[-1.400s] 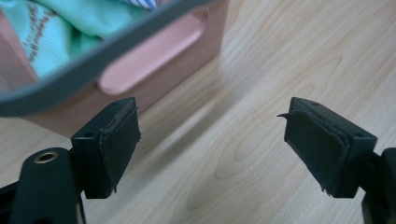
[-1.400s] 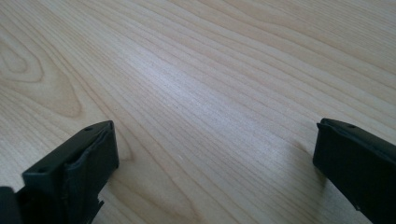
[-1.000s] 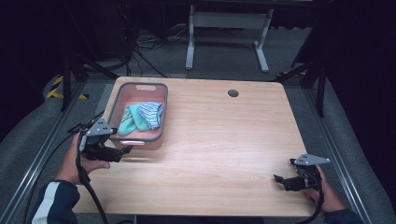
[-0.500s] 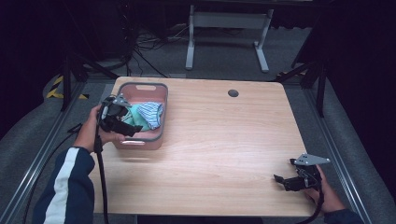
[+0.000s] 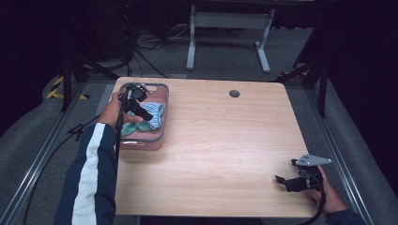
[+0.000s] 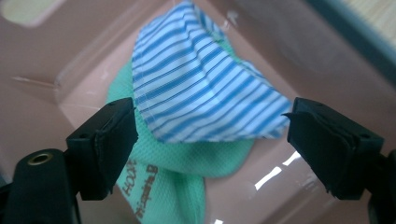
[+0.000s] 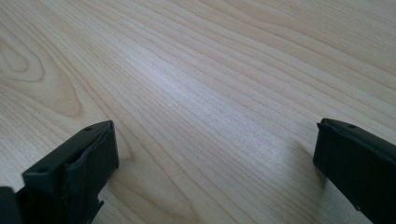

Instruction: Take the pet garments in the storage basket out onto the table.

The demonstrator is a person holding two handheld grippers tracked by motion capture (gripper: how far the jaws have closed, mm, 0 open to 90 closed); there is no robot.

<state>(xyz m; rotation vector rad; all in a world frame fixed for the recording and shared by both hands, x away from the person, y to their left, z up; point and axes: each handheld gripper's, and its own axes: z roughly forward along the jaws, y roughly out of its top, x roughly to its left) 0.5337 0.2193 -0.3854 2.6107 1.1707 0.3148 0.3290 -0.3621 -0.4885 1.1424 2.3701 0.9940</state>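
A pink plastic basket (image 5: 159,136) stands at the table's far left. Inside it a blue-and-white striped cloth (image 5: 154,110) (image 6: 205,88) lies on top of a mint green cloth (image 5: 155,123) (image 6: 173,177). My left gripper (image 5: 133,102) (image 6: 210,140) hangs over the basket, pointing down into it, open, with a jaw on either side of the striped cloth and not touching it. My right gripper (image 5: 287,182) (image 7: 215,172) rests low at the table's near right corner, open, with bare wood between its jaws.
The light wood table (image 5: 225,150) has a dark round hole (image 5: 234,93) near its far edge. Beyond the table stand a white metal frame (image 5: 225,28) and cables on a grey floor. Black rails run along both sides.
My left gripper has moved from the table's near left edge up and forward over the basket, and now points down at the cloths. The right gripper has stayed where it was.
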